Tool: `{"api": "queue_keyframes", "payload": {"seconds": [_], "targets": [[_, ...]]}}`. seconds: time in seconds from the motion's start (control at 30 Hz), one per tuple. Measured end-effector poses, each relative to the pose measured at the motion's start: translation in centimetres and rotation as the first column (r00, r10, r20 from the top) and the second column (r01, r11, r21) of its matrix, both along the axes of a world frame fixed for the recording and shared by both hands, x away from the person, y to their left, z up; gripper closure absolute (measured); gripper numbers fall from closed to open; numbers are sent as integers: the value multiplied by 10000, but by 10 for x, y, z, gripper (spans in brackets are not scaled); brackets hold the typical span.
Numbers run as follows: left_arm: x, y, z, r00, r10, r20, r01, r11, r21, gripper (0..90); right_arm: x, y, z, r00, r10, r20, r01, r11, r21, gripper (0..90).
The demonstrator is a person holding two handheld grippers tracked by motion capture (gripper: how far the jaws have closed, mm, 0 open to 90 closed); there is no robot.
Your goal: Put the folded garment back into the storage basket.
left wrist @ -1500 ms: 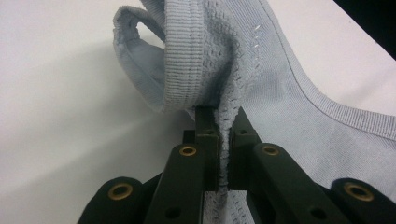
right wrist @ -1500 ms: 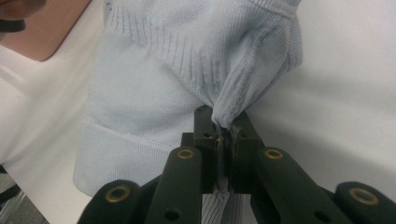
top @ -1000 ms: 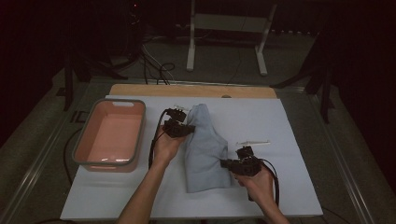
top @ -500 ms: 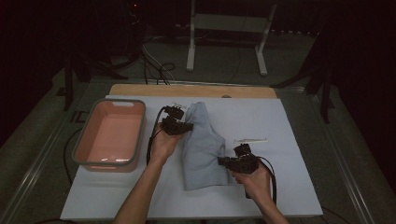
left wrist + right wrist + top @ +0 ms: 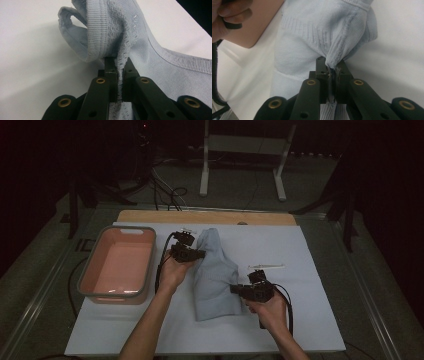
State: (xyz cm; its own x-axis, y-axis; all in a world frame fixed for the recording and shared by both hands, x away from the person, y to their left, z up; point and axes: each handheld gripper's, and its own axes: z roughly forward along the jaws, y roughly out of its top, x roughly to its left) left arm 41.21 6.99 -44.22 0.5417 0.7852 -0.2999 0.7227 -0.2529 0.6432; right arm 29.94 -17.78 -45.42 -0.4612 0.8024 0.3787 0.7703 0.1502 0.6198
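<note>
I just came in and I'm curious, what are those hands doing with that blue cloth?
A person is handling a light blue knitted garment on a white table. The left gripper is shut on its far edge, and the right gripper is shut on a bunched near edge. A pink bin sits at the left.

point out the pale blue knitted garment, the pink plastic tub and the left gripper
pale blue knitted garment [image 5: 215,282], high view, middle of the folded cloth
pink plastic tub [image 5: 88,274], high view, left grey rim
left gripper [image 5: 121,66], left gripper view, between the jaw tips pinching the knit
</note>
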Motion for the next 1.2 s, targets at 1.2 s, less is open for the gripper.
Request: {"api": "queue_keyframes", "payload": {"seconds": [1.2], "targets": [[9, 24, 21, 9997, 173, 171, -172, 9998, -54, 872, 16, 21, 18, 9998, 138, 174, -145, 9990, 413, 846]]}}
